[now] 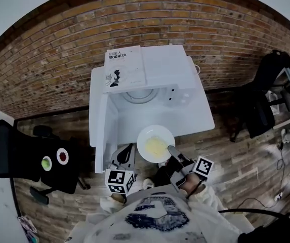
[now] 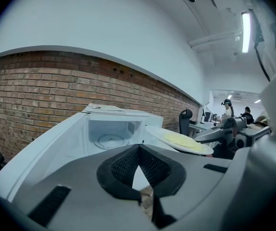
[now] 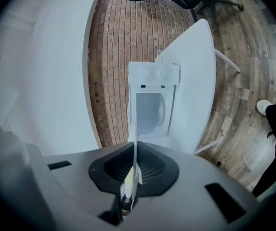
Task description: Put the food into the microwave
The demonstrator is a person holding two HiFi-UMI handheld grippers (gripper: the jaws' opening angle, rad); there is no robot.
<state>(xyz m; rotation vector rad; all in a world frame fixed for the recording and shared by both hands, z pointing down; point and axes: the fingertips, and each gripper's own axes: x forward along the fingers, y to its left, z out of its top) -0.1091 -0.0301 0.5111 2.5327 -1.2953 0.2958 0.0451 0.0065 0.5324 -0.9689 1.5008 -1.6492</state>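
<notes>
Holding the plate (image 1: 156,144) of yellow food (image 1: 156,147) just outside the open microwave (image 1: 167,70), right claw (image 1: 170,149) clenched on the rim, left claw (image 1: 126,152) closed on nothing near the door (image 1: 99,130), so next up is probably sliding it in level onto the turntable (image 1: 140,96).

Room: red brick wall (image 1: 58,49) below a plain white upper wall (image 2: 104,23), wood-plank floor (image 1: 236,151), white table (image 1: 200,113) set against the brick, black office chair (image 1: 266,80) at right, second black chair (image 1: 13,148) at left, lit ceiling strip light (image 2: 246,30).
</notes>
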